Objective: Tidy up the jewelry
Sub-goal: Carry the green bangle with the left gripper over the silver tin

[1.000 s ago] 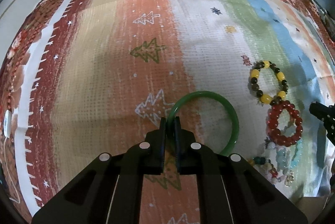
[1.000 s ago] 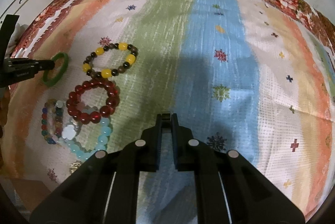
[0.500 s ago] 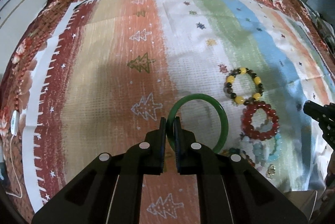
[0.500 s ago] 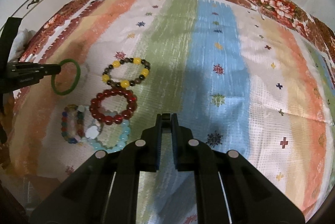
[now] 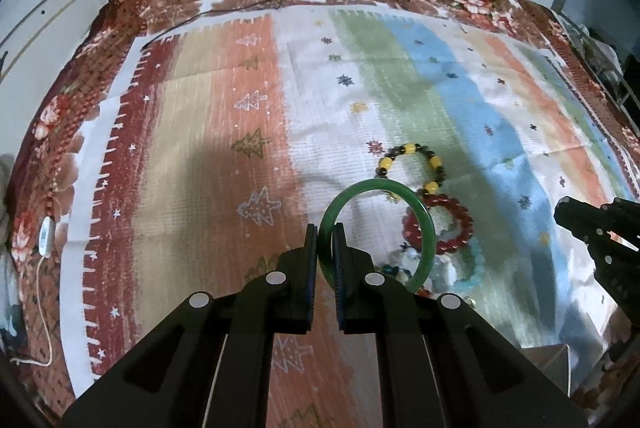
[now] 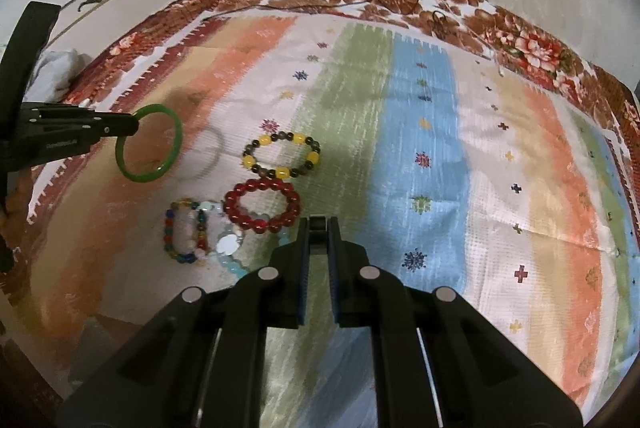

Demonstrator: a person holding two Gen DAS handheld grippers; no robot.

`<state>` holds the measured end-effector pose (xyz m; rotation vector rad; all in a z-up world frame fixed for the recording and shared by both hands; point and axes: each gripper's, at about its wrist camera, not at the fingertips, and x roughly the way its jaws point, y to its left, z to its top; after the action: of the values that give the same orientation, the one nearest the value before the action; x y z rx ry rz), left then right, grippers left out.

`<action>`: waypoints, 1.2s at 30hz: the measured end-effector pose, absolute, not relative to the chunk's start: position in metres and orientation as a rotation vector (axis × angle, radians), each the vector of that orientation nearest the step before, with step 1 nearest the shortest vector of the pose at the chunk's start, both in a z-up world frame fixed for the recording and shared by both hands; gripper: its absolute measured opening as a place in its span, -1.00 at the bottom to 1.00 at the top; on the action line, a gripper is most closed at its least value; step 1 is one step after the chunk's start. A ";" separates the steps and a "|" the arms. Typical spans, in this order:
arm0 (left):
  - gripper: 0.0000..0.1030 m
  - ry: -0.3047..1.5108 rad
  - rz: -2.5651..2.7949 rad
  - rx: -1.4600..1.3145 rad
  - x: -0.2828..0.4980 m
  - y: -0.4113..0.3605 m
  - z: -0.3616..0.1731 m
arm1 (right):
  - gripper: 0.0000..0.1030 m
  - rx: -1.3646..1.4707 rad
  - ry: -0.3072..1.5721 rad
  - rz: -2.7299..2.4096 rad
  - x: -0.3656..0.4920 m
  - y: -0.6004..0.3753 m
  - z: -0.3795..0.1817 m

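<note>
Left wrist view: left gripper (image 5: pixel 326 228) clamped on the rim of the green bangle (image 5: pixel 424 224), held clear of the striped cloth (image 5: pixel 224 164); its shadow ring shows on the cloth in the right wrist view. Right gripper (image 6: pixel 319 224) nearly closed, only a narrow gap, holding nothing, hovering just beside the red bead bracelet (image 6: pixel 262 206). Yellow-and-dark bead bracelet (image 6: pixel 282 154) lies touching the red one. Multicolour bead bracelet (image 6: pixel 186 230) and pale blue bead bracelet (image 6: pixel 234 262) sit beside them, overlapping.
</note>
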<state>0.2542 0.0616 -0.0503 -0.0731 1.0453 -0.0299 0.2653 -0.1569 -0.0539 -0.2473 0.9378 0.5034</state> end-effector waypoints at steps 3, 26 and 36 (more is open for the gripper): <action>-0.87 1.033 -0.042 -0.066 0.243 0.056 -0.042 | -0.81 -0.248 0.931 0.509 0.255 -0.157 -0.049; -0.87 0.965 -0.122 -0.057 0.155 0.015 -0.010 | -0.81 -0.248 0.890 0.545 0.183 -0.162 -0.026; -0.87 0.981 -0.161 -0.039 0.121 -0.008 -0.020 | -0.81 -0.233 0.917 0.586 0.150 -0.165 -0.033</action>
<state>0.1207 -0.0083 -0.0205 -0.0390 0.9812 -0.1612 0.1504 -0.1648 -0.0328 -0.2332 0.9174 0.5857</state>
